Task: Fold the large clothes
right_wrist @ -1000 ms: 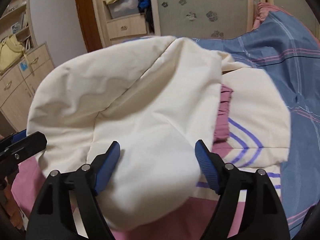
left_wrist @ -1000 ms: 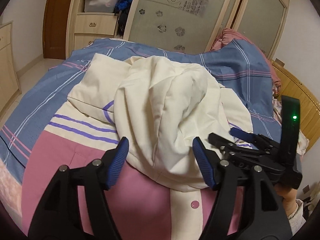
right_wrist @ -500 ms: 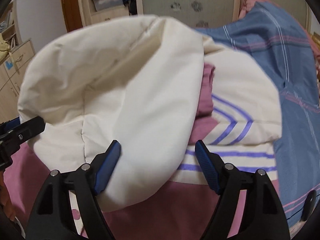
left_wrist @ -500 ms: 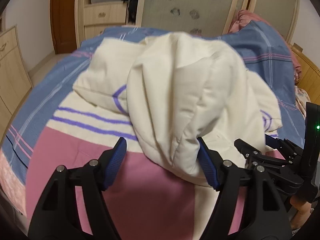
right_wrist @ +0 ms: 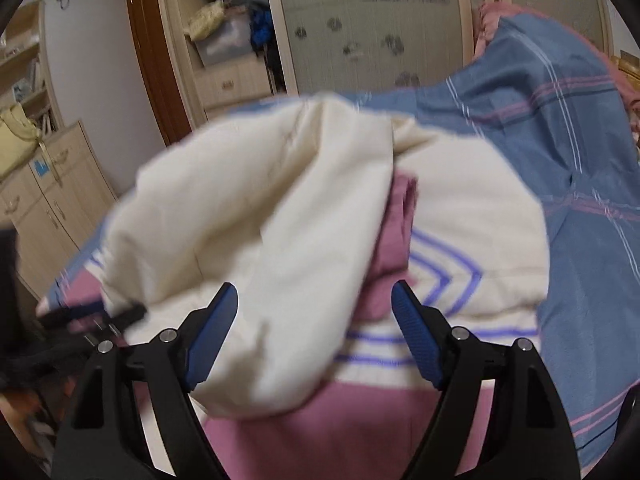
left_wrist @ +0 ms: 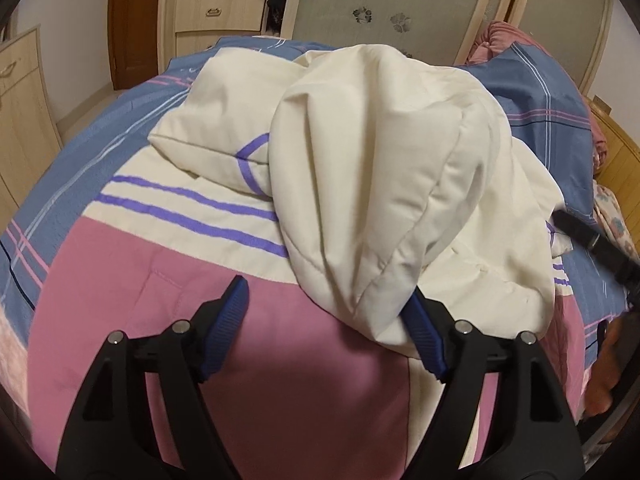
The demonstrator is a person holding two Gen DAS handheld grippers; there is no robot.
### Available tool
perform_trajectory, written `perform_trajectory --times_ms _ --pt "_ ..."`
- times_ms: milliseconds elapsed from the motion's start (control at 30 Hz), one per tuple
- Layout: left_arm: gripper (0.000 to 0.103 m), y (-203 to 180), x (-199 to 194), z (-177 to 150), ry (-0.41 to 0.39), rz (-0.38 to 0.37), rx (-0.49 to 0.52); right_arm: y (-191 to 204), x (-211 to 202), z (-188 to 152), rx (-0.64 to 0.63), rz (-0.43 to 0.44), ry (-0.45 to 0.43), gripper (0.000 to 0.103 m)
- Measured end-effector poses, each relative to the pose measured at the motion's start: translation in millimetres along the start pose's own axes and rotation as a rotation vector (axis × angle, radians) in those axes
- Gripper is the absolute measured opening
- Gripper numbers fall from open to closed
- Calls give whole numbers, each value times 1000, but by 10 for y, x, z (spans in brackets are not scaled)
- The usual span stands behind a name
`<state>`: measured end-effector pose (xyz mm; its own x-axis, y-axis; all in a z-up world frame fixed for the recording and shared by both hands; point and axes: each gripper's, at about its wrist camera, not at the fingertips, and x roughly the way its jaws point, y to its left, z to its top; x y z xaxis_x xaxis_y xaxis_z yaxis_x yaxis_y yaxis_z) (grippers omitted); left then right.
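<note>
Jacket (left_wrist: 384, 184) lying on the bed (left_wrist: 100, 128), cream hood bunching up at centre, its lower edge touching the left gripper (left_wrist: 326, 330) at 3 o'clock, jaws released, right gripper (right_wrist: 314, 332) spreading wide over the hood edge, bare quilt showing at 9 o'clock

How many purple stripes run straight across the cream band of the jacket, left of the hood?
2, both in the left wrist view: the upper purple stripe and the lower purple stripe, just below it. The puffy cream hood covers their right ends; more may be hidden.
</note>
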<state>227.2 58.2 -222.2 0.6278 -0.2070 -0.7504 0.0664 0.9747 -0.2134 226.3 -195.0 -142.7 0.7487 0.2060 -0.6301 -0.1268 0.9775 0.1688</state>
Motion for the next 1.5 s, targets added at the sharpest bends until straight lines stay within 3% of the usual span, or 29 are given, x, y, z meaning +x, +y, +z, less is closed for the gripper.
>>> perform_trajectory --times_ms 167,267,367,433,533,600,733,767,833,900,1033,1200,1367,1500 --pt "78 26 -13 -78 -11 11 -8 328 212 507 -73 44 -34 79" --pt "79 0 -18 -89 -13 25 4 566 663 573 -124 62 65 79" --pt "80 -11 -12 -104 -7 32 9 626 1266 379 -175 -38 210 79" --pt "80 -48 7 -114 0 39 17 576 1399 287 -167 -31 227 79" --pt "80 -46 -109 -105 -15 19 16 474 1146 339 -121 27 182 79" --pt "80 -19 -287 -97 -56 -3 11 360 741 318 -91 90 98 79" --pt "84 -60 -450 -110 -104 23 49 151 267 137 -75 101 34 79" --pt "84 -76 -402 -110 -92 32 57 96 262 49 -76 77 52 79" --pt "84 -89 -258 -114 -37 51 53 48 494 -158 -121 -42 170 79" --pt "84 -64 -176 -94 5 19 22 -62 721 -348 -92 -59 265 79" --pt "84 11 -502 -119 -55 -7 17 -420 279 -416 108 68 215 81" --pt "95 418 -969 -280 -108 69 11 -941 -518 -735 155 -41 171 89" --pt "97 1041 -1196 -593 -20 114 -64 -1437 -1045 -1439 256 -164 264 90" --pt "97 1276 -1277 -862 23 127 -97 -1604 -1325 -1894 389 -135 292 90"
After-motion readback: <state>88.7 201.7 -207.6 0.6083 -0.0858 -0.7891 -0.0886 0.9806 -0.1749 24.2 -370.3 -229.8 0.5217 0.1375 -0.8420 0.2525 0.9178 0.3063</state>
